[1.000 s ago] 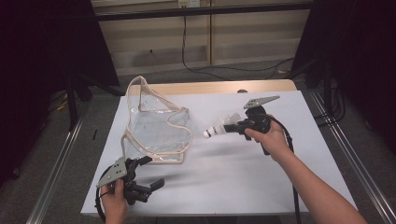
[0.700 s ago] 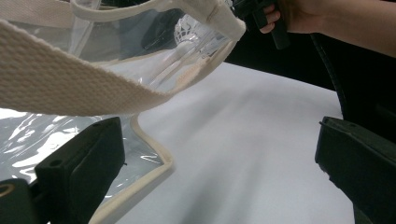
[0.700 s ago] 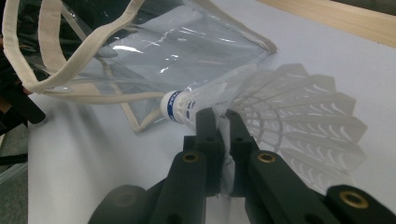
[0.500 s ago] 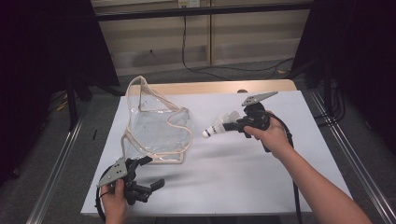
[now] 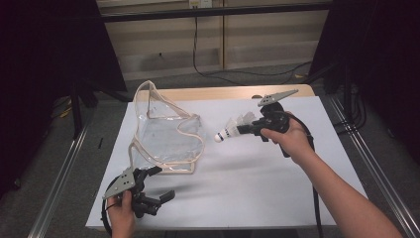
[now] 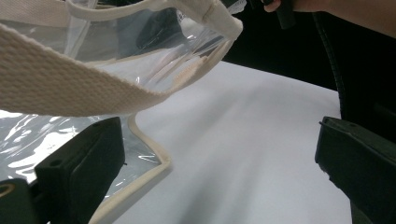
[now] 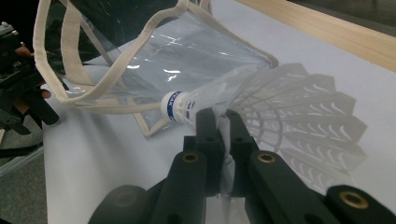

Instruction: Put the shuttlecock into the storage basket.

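Item: shuttlecock (image 7: 261,105). I hold it in right gripper (image 7: 220,122), jaws pinched on skirt near cork; right gripper view shows blue band on cork. High view: I see shuttlecock (image 5: 233,130) lifted clear above white table sheet (image 5: 257,178), cork toward clear bag (image 5: 166,136). Left gripper (image 5: 161,186): jaws wide, nothing between; left gripper view shows bag strap (image 6: 70,84) overhead and bag corner beside one jaw. Open sheet between bag and right gripper; front sheet edge close by left gripper.
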